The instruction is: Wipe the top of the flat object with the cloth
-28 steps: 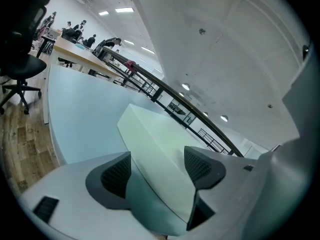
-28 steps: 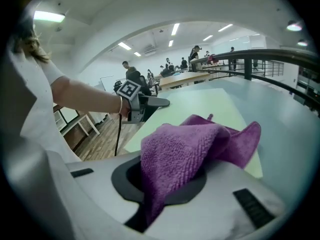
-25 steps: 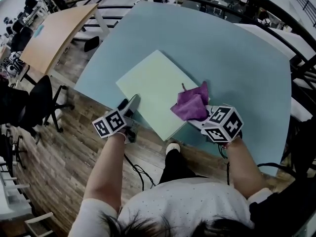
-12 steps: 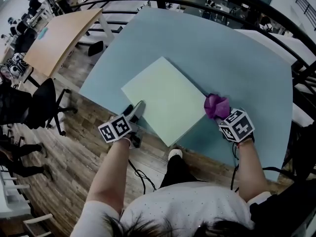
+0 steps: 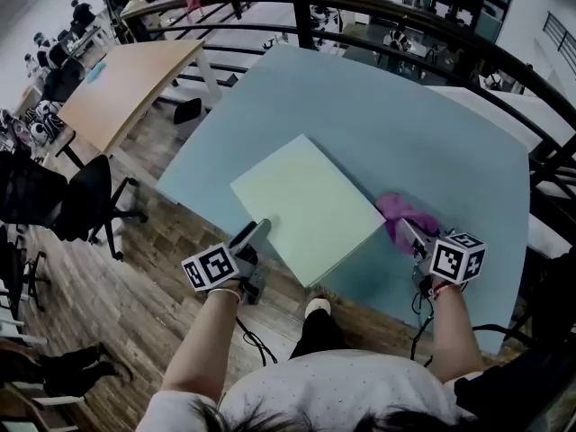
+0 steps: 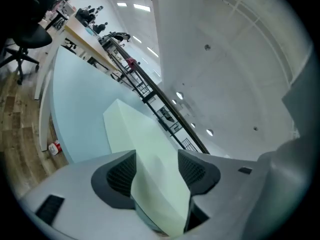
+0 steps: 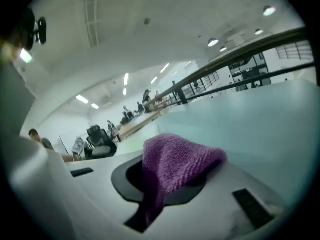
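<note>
A pale green flat board (image 5: 306, 207) lies on the blue-grey table (image 5: 387, 106). My left gripper (image 5: 255, 233) sits at the board's near-left edge. In the left gripper view the board (image 6: 155, 159) runs between the two pads, and the jaws are closing around it with a slight gap still showing. My right gripper (image 5: 409, 234) is shut on the purple cloth (image 5: 399, 211). The cloth rests on the table just past the board's right edge, off the board. In the right gripper view the cloth (image 7: 177, 164) bulges up out of the jaws.
The table's near edge runs just in front of both grippers. A wooden table (image 5: 126, 84) and a black office chair (image 5: 76, 201) stand to the left on the wood floor. A dark railing (image 5: 396, 12) curves behind the table.
The right gripper has drawn the cloth rightward across the board and off its right edge onto the table. The left gripper has stayed at the board's near-left edge.
</note>
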Action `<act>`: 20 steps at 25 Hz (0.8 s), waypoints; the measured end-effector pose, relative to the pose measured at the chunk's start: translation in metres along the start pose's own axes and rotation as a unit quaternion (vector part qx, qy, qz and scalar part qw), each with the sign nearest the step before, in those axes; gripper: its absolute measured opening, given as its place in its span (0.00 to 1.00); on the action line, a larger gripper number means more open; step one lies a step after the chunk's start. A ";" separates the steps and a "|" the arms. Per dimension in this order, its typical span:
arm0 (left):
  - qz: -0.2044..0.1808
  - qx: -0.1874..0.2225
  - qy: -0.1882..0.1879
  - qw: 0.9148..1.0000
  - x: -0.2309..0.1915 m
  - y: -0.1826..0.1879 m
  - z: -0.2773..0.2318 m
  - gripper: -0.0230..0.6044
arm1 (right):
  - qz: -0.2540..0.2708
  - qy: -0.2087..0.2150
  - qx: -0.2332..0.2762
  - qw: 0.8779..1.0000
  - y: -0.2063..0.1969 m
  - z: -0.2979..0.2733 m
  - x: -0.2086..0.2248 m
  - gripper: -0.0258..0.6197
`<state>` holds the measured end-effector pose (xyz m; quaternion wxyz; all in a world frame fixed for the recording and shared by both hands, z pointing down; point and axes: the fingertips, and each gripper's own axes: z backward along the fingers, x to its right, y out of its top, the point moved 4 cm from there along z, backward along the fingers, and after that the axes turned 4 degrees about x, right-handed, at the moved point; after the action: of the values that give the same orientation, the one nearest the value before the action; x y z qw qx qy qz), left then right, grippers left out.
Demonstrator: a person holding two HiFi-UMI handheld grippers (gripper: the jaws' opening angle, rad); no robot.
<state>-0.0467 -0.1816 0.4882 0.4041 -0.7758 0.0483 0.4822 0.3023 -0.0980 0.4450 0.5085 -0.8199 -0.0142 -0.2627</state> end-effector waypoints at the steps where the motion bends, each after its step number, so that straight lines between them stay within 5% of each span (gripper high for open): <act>1: -0.012 0.003 -0.007 1.000 0.011 -0.002 0.009 0.40 | -0.019 0.019 0.032 0.999 0.013 0.005 -0.007 0.09; 4: -0.063 0.056 -0.003 0.996 0.045 0.004 0.037 0.21 | -0.021 0.073 0.095 0.993 0.048 0.024 -0.036 0.09; 7: -0.110 0.088 -0.031 0.990 0.097 0.009 0.055 0.02 | 0.035 0.112 0.125 0.985 0.081 0.042 -0.070 0.09; 11: -0.172 0.094 -0.074 0.978 0.169 0.004 0.069 0.02 | 0.091 0.124 0.150 0.977 0.109 0.074 -0.101 0.08; 20: -0.206 0.101 -0.052 0.972 0.214 -0.041 0.112 0.03 | 0.152 0.128 0.115 0.973 0.082 0.120 -0.126 0.08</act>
<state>0.0064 -0.0112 0.3202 0.5731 -0.6981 -0.0853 0.4206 0.2671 -0.0060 0.2795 0.6310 -0.7079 0.1458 -0.2819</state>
